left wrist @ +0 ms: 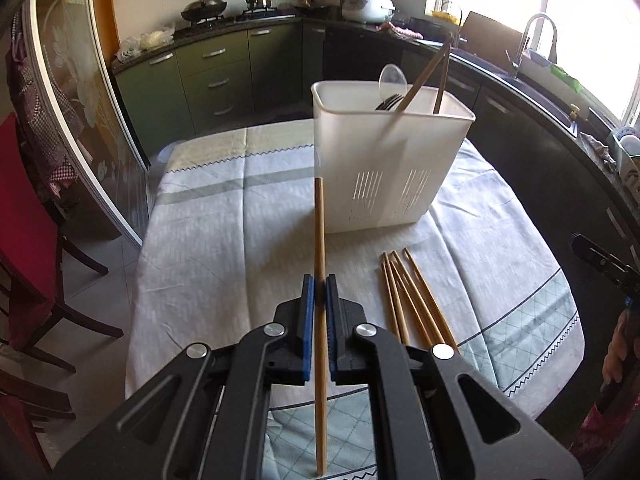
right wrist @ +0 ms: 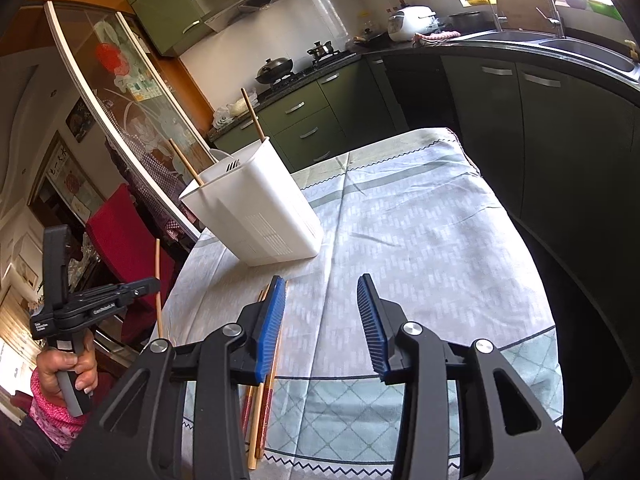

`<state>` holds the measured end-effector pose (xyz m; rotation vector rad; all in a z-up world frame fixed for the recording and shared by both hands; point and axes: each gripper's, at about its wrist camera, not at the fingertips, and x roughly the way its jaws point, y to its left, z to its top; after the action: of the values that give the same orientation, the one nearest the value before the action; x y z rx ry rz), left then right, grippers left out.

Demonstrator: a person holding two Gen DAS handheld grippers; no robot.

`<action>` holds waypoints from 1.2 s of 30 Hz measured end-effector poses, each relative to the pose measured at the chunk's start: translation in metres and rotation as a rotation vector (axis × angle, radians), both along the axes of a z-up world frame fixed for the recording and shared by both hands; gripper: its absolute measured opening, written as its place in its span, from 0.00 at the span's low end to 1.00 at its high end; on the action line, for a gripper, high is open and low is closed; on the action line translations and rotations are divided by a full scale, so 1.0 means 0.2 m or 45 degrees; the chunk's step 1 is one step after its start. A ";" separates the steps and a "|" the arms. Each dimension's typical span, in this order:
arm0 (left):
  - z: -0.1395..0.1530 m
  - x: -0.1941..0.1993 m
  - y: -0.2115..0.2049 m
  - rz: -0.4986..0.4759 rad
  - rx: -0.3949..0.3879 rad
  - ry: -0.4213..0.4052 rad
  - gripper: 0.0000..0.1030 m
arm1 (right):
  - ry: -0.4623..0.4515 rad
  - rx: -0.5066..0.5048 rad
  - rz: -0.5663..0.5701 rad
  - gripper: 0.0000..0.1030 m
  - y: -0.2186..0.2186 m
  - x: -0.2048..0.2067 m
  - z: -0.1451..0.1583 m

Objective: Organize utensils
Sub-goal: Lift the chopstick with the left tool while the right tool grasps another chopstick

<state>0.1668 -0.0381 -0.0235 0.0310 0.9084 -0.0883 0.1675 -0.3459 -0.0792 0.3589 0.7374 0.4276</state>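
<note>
1. Your left hand-held gripper [left wrist: 319,280] pinches one chopstick [left wrist: 319,232] at mid-length, in the air short of the bin [left wrist: 384,168]. It is held at one narrow spot, so it could pivot or slip between the pads.
2. The bin is light, so a tip striking its rim could tip it.
3. Your right hand-held gripper [right wrist: 322,284] is spread and holds nothing, above the loose chopsticks [right wrist: 262,392] near the bin; its fingers could scatter them off the worktop [right wrist: 420,232].

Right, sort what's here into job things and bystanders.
Job:
left gripper, shut on one chopstick
right gripper, jaws open
loose chopsticks
white bin, already holding a spoon

Bystanders:
wok
rice cooker
faucet
red chair
</note>
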 end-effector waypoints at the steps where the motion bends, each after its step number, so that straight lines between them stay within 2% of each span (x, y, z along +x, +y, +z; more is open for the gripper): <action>1: 0.02 -0.04 0.02 0.000 -0.015 -0.028 0.05 | 0.004 -0.012 0.009 0.37 0.02 0.01 0.00; 8: 0.11 -0.26 0.08 0.005 -0.038 -0.232 0.05 | 0.053 -0.111 0.090 0.37 0.19 0.07 -0.04; 11: 0.14 -0.31 0.12 0.003 -0.053 -0.285 0.05 | 0.079 -0.167 0.128 0.39 0.26 0.09 -0.07; 20: 0.17 -0.33 0.17 -0.002 -0.105 -0.335 0.05 | 0.231 -0.400 0.299 0.38 0.59 0.28 -0.26; 23: 0.18 -0.31 0.19 0.003 -0.127 -0.341 0.05 | 0.260 -0.456 0.337 0.31 0.69 0.34 -0.31; 28: 0.21 -0.27 0.21 0.000 -0.145 -0.342 0.05 | 0.309 -0.530 0.359 0.27 0.81 0.42 -0.39; 36: 0.23 -0.25 0.22 -0.018 -0.149 -0.364 0.05 | 0.313 -0.660 0.354 0.18 0.93 0.45 -0.45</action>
<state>0.1170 0.0061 0.0229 -0.0578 0.6163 -0.1460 0.2571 -0.1604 -0.1693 -0.1857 1.1104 0.4399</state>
